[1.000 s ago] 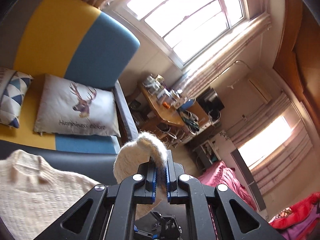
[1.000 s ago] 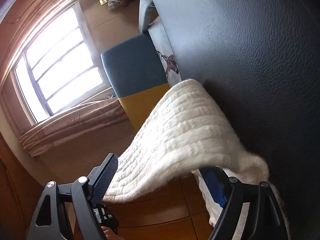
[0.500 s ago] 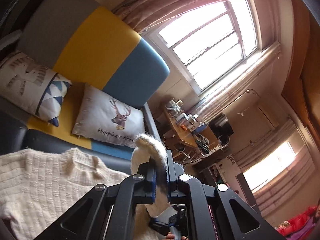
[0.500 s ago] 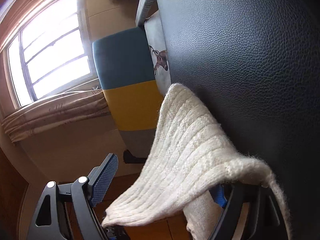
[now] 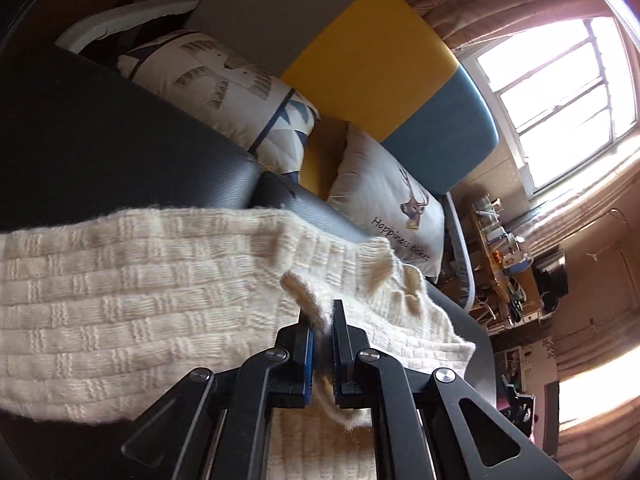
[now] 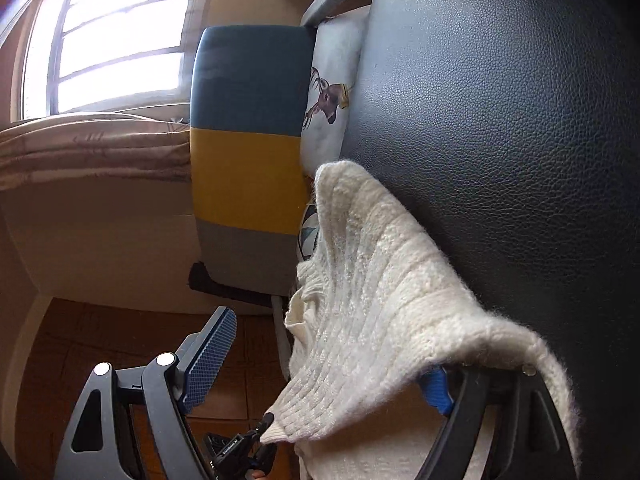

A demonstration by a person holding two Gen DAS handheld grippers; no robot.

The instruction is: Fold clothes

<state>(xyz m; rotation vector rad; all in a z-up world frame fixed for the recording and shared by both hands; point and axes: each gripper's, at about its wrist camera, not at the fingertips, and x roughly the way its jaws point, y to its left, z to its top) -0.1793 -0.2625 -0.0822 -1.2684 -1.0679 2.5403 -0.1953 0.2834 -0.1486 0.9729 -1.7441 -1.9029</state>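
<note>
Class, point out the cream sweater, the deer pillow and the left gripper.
cream sweater (image 5: 140, 300), left wrist view, knitted body.
deer pillow (image 5: 384, 208), left wrist view, white face.
left gripper (image 5: 321, 320), left wrist view, between fingertips.

Black leather surface (image 5: 120, 132); cream knit sweater (image 5: 132, 300) spread directly on it.

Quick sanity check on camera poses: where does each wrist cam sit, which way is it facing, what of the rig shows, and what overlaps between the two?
Left wrist: sits on the left tool, looking along its fingers across the cream knitted sweater spread on the black leather surface toward the grey-yellow-blue sofa; the tool is shut on a sweater fold.
Right wrist: sits on the right tool, view rolled sideways, facing the same sofa; tool open, sweater draped over one finger.
Shared: sweater, black leather surface, sofa, white deer-print cushion, window.
</note>
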